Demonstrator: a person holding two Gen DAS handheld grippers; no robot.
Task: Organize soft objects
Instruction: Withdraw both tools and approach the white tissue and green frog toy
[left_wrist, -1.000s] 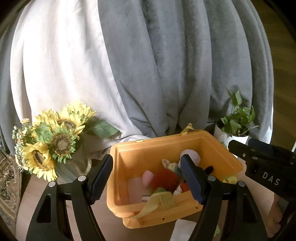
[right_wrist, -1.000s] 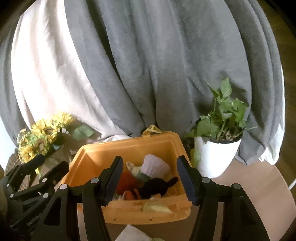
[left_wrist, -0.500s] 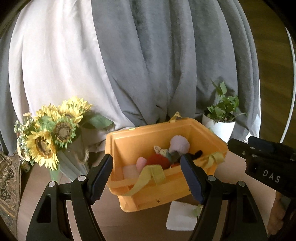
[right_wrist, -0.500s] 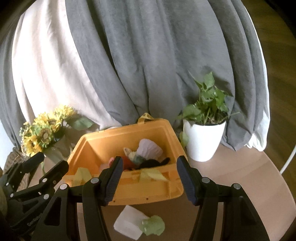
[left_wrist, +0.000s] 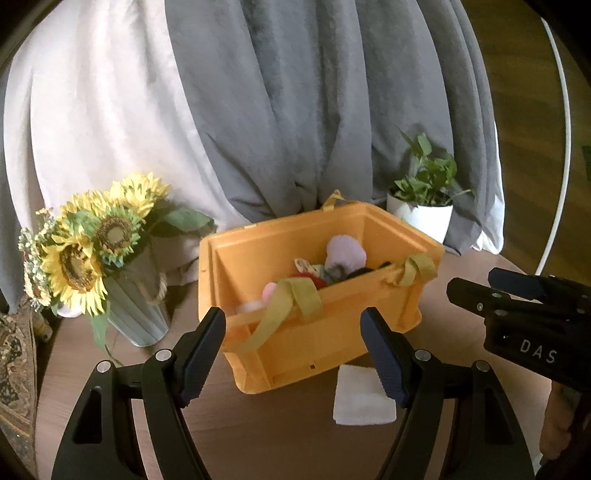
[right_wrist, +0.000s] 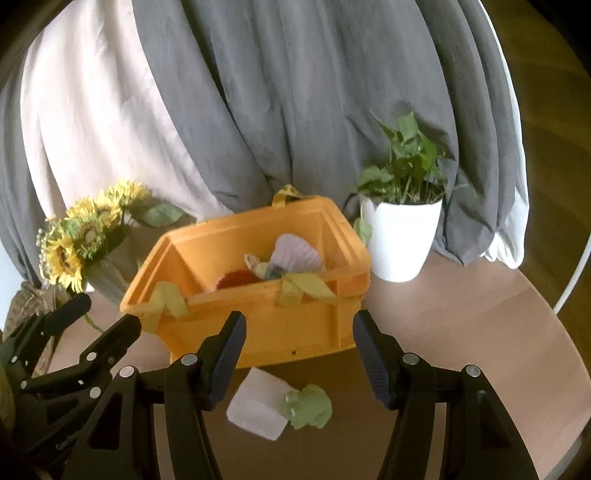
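1. Hanging behind everything, we see the grey and white curtains (right_wrist: 280, 110), filling less of both views than a second ago, since both cameras have pulled back from them.
2. We find the round wooden surface (right_wrist: 461, 332) showing far more bare area than before.
3. We note the orange bin (right_wrist: 295, 332) on the surface, farther from us than earlier, with soft toys (right_wrist: 295, 254) piled inside and yellow-green straps (left_wrist: 295, 299) draped over its near rim.
4. We see the sunflower vase (left_wrist: 136, 310) left of the bin and the white potted plant (right_wrist: 400, 236) right of it.
5. We hold the left gripper (left_wrist: 293, 354) with jaws apart and nothing between them, as before.
6. We hold the right gripper (right_wrist: 299, 363) likewise parted and empty, its gap unchanged.
7. We now see a white folded cloth (right_wrist: 258, 408) on the surface in front of the bin, barely visible a second ago.
8. We spot a small green soft toy (right_wrist: 308, 406) touching the cloth's right edge, newly in view.
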